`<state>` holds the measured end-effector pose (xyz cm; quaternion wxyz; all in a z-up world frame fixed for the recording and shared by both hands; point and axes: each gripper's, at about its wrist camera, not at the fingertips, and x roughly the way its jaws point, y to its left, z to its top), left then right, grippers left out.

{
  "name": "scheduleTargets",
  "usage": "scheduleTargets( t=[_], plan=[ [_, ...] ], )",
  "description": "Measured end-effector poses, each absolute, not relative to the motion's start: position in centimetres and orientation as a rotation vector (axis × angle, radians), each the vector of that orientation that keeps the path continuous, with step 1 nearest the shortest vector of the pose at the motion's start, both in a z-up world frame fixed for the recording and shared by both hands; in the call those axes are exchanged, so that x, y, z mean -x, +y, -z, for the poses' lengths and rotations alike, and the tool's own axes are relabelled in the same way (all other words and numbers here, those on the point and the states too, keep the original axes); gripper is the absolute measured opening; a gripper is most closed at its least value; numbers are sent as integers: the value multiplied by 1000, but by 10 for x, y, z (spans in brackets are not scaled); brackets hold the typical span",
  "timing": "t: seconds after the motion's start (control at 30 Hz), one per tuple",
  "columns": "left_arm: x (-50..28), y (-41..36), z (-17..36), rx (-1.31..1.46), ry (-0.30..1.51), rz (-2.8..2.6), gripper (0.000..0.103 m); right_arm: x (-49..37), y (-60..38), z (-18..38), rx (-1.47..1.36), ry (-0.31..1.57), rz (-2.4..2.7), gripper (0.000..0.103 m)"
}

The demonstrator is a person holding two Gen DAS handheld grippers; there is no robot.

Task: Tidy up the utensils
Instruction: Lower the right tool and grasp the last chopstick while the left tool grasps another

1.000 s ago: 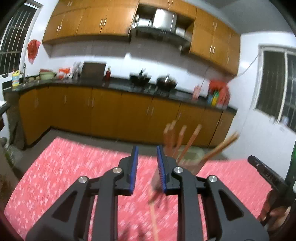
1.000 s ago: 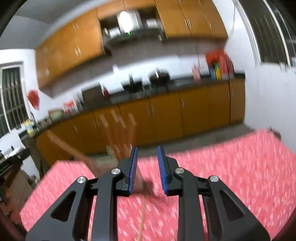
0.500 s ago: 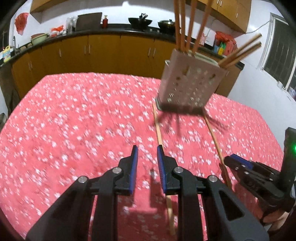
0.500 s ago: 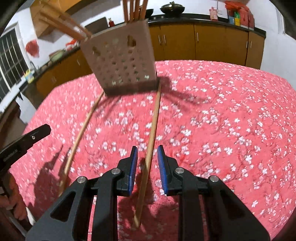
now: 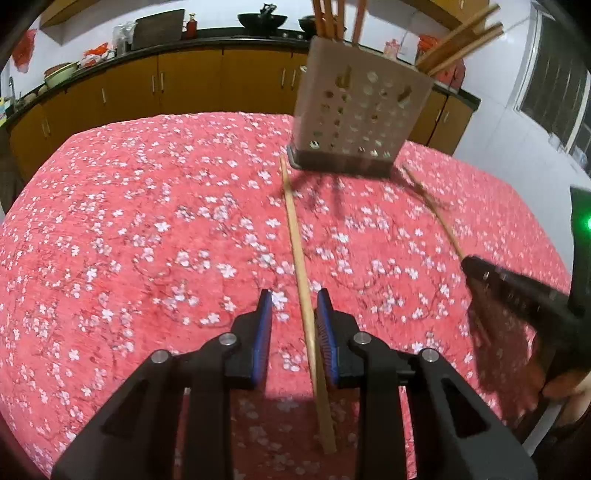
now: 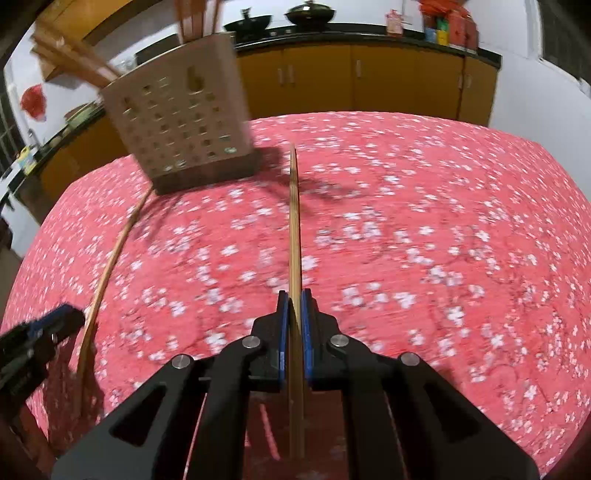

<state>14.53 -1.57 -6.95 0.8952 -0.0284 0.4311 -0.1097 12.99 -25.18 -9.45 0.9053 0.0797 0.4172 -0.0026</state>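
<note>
- While both my tools hang low over the red tablecloth [image 5: 147, 229], I take the perforated utensil holder [image 5: 358, 110] as my landmark: a pale, boxy caddy with rows of round and slotted holes, standing on a darker base at the far side of the cloth.
- My left gripper [image 5: 293, 328] is released, its ribbed blue pads parted around a long wooden chopstick [image 5: 299, 258]. The stick runs between them, close to the right pad; I cannot tell whether it touches.
- That chopstick is slim, straight and light tan, lying flat on the cloth. Its far tip stops just beside the holder's near left corner, and its near end passes under my fingers.
- My right gripper [image 6: 294, 332] is clenched on the other chopstick [image 6: 294, 229], the blue pads pressed against its sides. The far end of this stick points toward the holder's right flank as the right wrist view shows it.
- More wooden sticks stand in the holder: several upright [image 5: 328, 18], and a pair leaning outward over one corner [image 5: 461, 40].
- The cloth is soft-looking, printed all over with small white blossoms, and the holder throws a dark shadow toward me.
- Behind the holder run orange-brown cabinets [image 5: 184, 85] under a dark, glossy counter [image 5: 207, 44], with a black wok [image 5: 262, 18] sitting on it.
</note>
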Motion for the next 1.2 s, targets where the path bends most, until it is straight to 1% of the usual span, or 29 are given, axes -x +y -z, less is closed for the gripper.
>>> scheduleTargets(
  t=[0.03, 0.1, 0.17, 0.3, 0.7, 1.2],
  plan=[
    [-145, -17, 70, 51, 897, 225, 23, -130, -257, 94, -173, 863, 14, 8],
    [-145, -22, 73, 36, 907, 233, 14, -130, -261, 94, -179, 862, 21, 8],
    [-144, -26, 74, 11, 903, 226, 9, -131, -262, 94, -176, 861, 23, 8],
    [-149, -25, 74, -11, 899, 209, 8, -136, -261, 96, -159, 859, 17, 8],
    [-203, 24, 77, 58, 910, 94, 8, -172, -252, 100, -111, 848, 4, 8],
    [-206, 25, 78, 63, 890, 88, 9, -180, -254, 101, -121, 851, 7, 8]
  ],
)
